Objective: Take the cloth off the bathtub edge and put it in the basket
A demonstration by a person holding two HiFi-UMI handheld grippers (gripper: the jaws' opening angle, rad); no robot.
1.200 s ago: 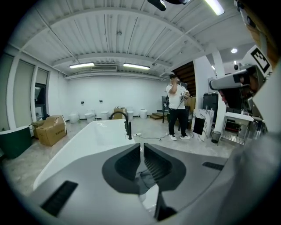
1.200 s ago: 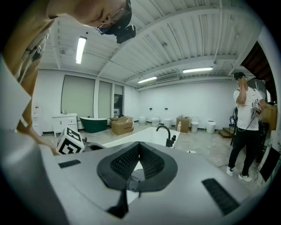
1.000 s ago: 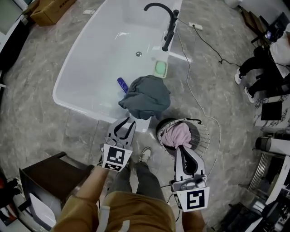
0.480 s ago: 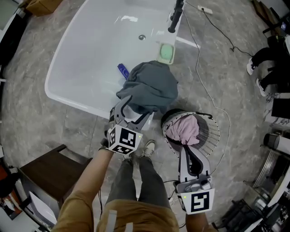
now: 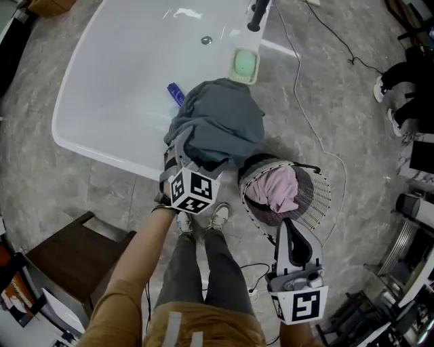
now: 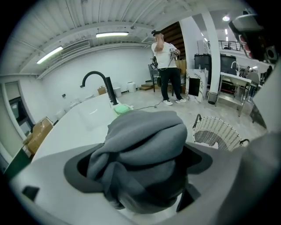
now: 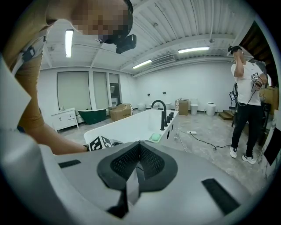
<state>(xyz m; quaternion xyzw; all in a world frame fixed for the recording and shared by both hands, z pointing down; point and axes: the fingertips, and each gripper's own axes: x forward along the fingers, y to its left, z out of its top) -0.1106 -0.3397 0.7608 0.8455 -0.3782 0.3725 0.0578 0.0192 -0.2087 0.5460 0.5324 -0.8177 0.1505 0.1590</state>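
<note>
Grey cloth (image 5: 220, 125) on bathtub edge (image 5: 102, 150) — left gripper (image 5: 191, 154), jaws just widened, straddles it; right gripper (image 5: 284, 225) closed, empty.

Left gripper (image 5: 197, 160) has lowered onto the cloth (image 5: 220, 125), jaws opening around it.

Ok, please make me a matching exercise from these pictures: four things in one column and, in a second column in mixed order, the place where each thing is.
Things
1. grey cloth
2. pink cloth
3. green soap dish
4. blue object

Places
A. inside the bathtub, next to the grey cloth
B. in the basket
C. draped over the bathtub edge
D. on the bathtub rim, near the black tap

Pairs: 1-C, 2-B, 3-D, 4-A
</note>
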